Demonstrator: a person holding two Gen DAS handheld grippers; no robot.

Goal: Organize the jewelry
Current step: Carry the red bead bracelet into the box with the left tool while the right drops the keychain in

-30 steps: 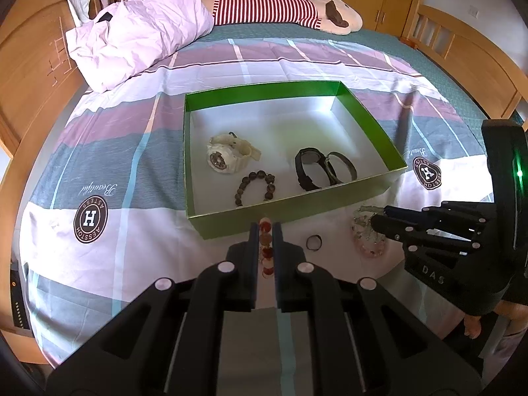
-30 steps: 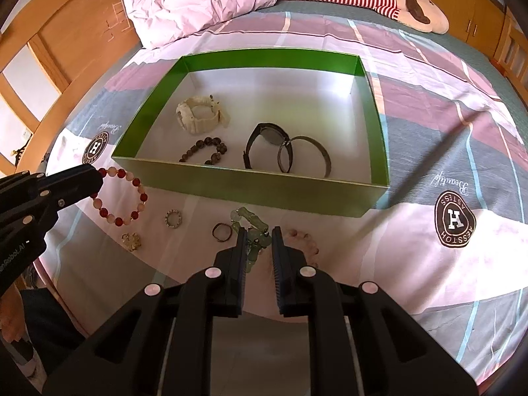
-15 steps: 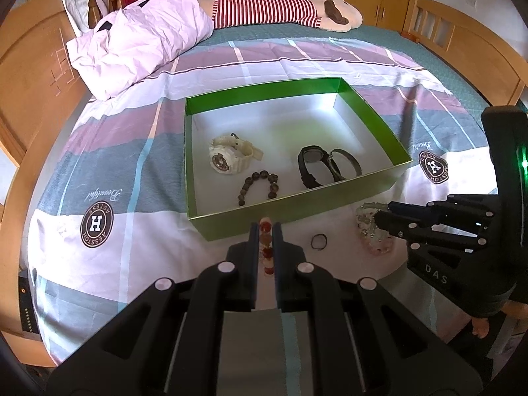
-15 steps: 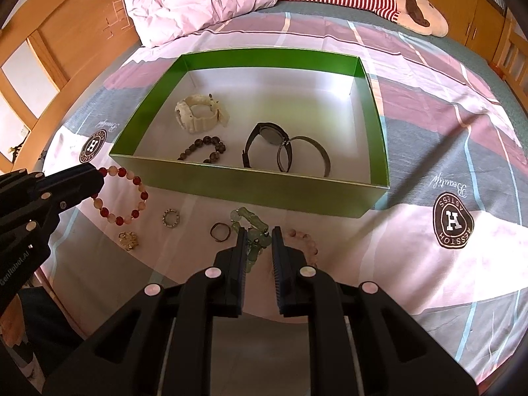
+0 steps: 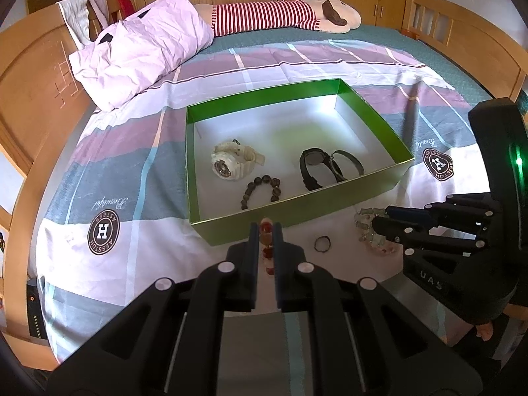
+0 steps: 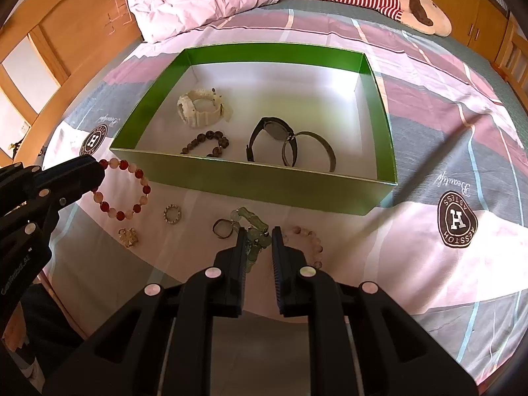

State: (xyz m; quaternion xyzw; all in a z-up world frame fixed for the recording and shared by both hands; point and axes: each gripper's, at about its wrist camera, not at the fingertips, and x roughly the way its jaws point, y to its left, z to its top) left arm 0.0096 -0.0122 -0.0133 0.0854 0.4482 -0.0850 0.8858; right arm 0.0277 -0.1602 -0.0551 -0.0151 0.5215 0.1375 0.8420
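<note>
A green box lies on the bed with a white watch, a dark bead bracelet, a black watch and a thin bangle inside. My left gripper is shut on a red and pink bead bracelet and holds it above the sheet, just short of the box's near wall. My right gripper is nearly shut around a green bead bracelet that lies on the sheet; whether it grips it I cannot tell.
On the sheet in front of the box lie a pink bead bracelet, a thin ring, a sparkly ring and a small gold piece. A pink pillow and a striped plush toy lie beyond the box.
My left gripper has risen a little with the red and pink bracelet and moved slightly toward the box. My right gripper has stayed over the green bracelet.
</note>
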